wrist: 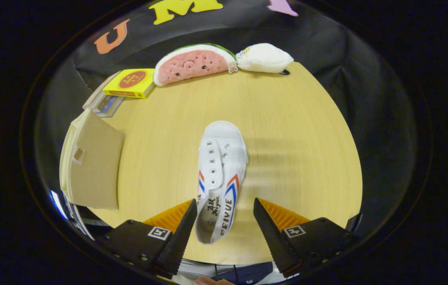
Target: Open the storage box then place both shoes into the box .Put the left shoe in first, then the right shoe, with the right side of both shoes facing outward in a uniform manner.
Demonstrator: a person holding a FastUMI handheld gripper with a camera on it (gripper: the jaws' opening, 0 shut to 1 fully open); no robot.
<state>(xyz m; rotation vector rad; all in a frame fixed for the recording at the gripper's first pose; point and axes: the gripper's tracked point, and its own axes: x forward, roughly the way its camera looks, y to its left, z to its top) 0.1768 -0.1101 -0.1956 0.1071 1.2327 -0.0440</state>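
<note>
Gripper (225,208) spread wide, nothing held, fingers standing apart either side of the heel of a white shoe (220,178). Heel end nearest, lying in the gap between the fingertips, closer to the left finger than to the right; whether the left finger touches the heel not clear from here. Long axis of the shoe running straight away from the gripper, roughly in line with the fingers, toe pointing ahead across the wooden table (287,118). Opening facing up, striped side toward the right finger. So: shoe dead ahead and partly inside the span already, a grip across the heel width being the likely next step, by judgement only.

Further off, to the left of the fingers and well apart from the shoe, a cardboard storage box (93,166) with its flap up, seemingly open; no shoe visible inside from this angle. Beyond that, a yellow packet (130,82) resting on a stack of flat things. Farthest away, at the table's back edge, a watermelon plush (194,63) and just beside it a white plush (263,58)
</note>
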